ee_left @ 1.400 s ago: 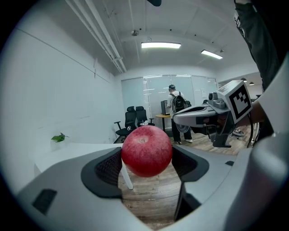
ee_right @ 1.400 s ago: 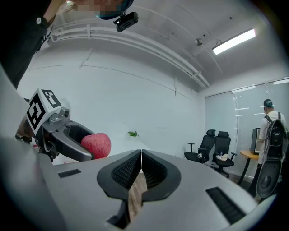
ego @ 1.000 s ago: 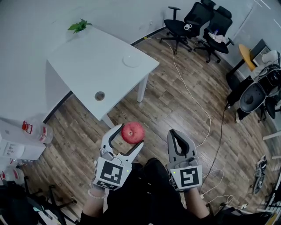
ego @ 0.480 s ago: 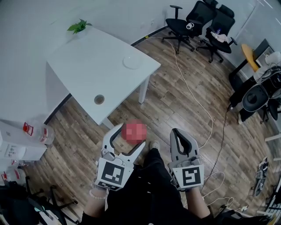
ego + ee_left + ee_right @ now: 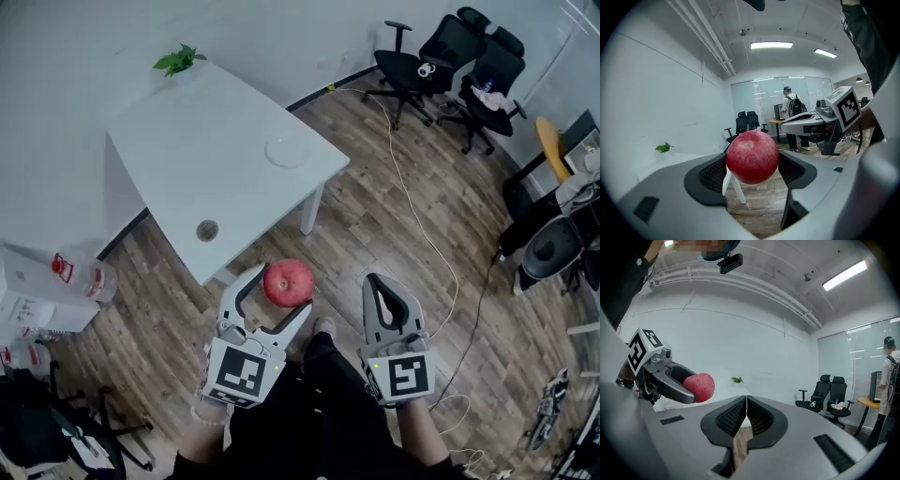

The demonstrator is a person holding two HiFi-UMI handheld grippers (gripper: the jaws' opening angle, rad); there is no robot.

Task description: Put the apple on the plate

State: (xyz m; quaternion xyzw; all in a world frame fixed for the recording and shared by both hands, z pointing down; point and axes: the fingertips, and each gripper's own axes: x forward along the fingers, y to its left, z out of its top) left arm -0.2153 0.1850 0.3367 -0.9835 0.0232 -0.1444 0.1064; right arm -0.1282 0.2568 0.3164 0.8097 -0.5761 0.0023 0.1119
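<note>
**Head view.** A red apple (image 5: 288, 282) is grasped between the jaws of the left hand-held gripper (image 5: 281, 290) and is held in the air above the wooden floor (image 5: 375, 216). The right hand-held gripper (image 5: 382, 281) is carried just to the right of it, with its jaws pressed together and nothing between them. The white surface (image 5: 206, 159) stands ahead of the left hand-held gripper, well apart from both. A white plate (image 5: 286, 150) lies on it, straight ahead of the apple. A small green plant (image 5: 178, 61) is seen at the surface's far corner. Black office chairs (image 5: 441, 56) stand far ahead and to the right of the right hand-held gripper.
</note>
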